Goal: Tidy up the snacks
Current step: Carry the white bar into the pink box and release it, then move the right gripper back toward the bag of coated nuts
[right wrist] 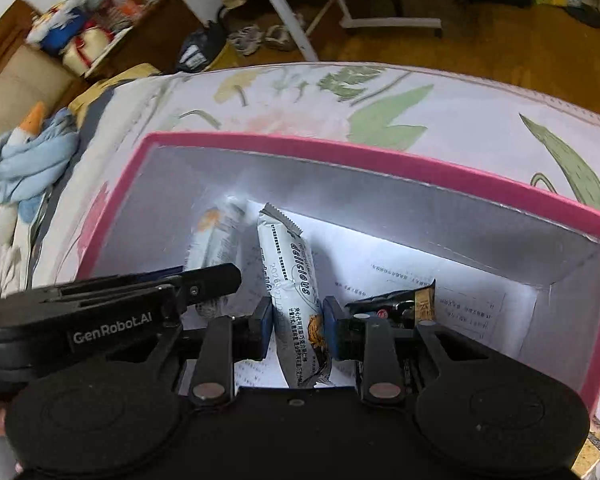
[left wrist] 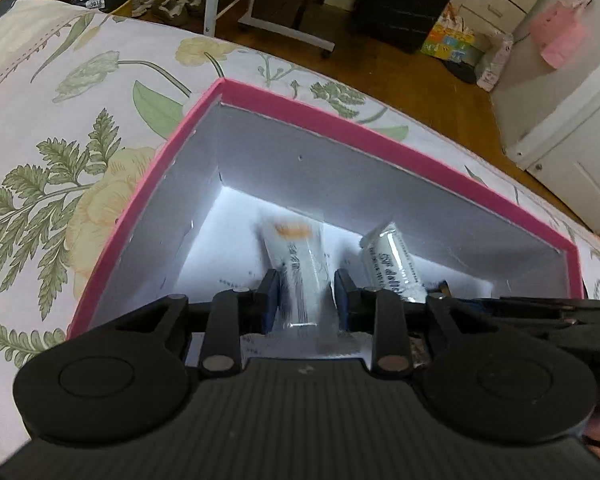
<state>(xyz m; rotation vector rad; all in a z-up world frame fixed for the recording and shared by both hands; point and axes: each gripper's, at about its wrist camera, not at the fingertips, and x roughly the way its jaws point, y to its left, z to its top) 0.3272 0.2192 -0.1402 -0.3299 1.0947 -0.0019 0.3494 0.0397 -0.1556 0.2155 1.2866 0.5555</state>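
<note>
- The pink box [left wrist: 400, 136] sits on a bed with a floral sheet [left wrist: 60, 152]; its inner walls are grey and its floor is white with printed text.
- The left gripper [left wrist: 306, 292] reaches down into the box with a white snack bar [left wrist: 300, 264] standing between its blue pads [left wrist: 342, 300]. The bar is blurred, so I cannot tell whether the pads press on it.
- The right gripper [right wrist: 298, 322] is just beside it in the box, its pads either side of a second white bar [right wrist: 292, 276] printed "delicious". Whether they pinch it or have let go cannot be told.
- In the right wrist view the left gripper's bar [right wrist: 216, 236] lies just left of the "delicious" bar, both pointing toward the far wall.
- A dark wrapper [right wrist: 396, 306] lies on the box floor to the right of the right gripper.
- A blue cloth [right wrist: 32, 160] lies at the bed's edge.
</note>
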